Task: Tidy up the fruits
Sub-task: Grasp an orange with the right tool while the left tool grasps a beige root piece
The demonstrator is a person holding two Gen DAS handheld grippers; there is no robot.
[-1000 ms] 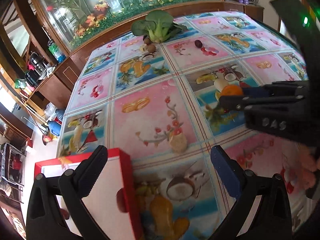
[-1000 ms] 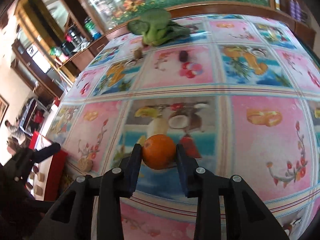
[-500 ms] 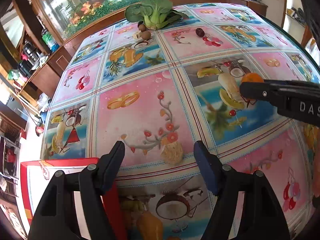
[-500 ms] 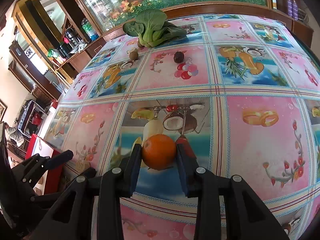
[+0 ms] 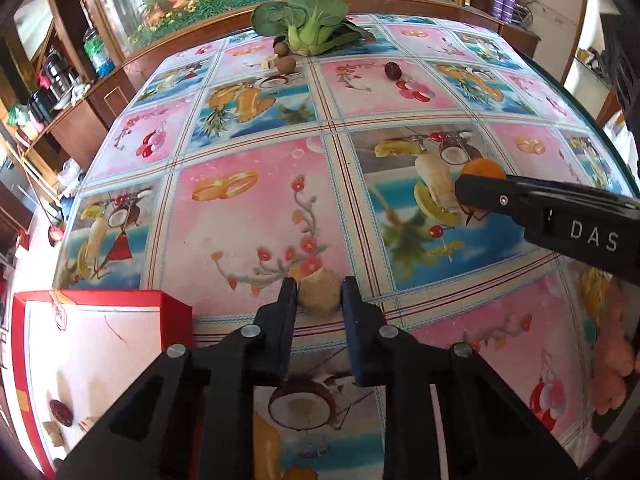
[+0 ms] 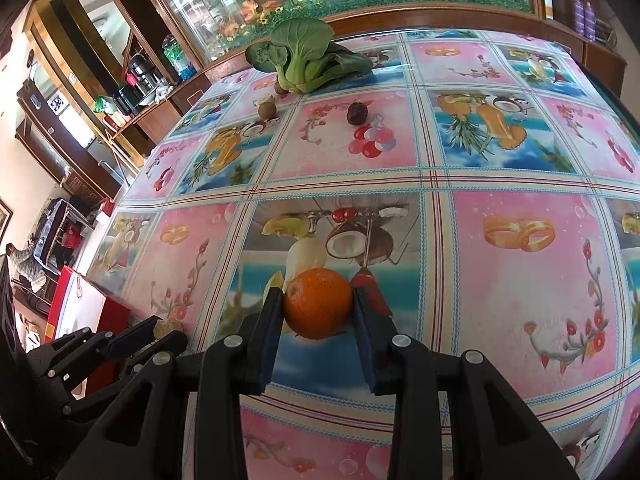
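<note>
A small rough tan fruit lies on the fruit-print tablecloth. My left gripper has its jaws closing onto it, and both pads touch its sides. The same grip shows low at the left in the right wrist view, where the left gripper hides most of the tan fruit. My right gripper is shut on an orange just above the cloth. From the left wrist view the right gripper reaches in from the right with the orange peeking over it.
A red box with a white inside sits at the near left and holds a dark date. Far back lie a bok choy, a brown round fruit and another dark date. A person's hand is at the right edge.
My left gripper shifted from over the red box towards the tan fruit, and its jaws went from wide open to closed on it. The right gripper with the orange stayed put.
</note>
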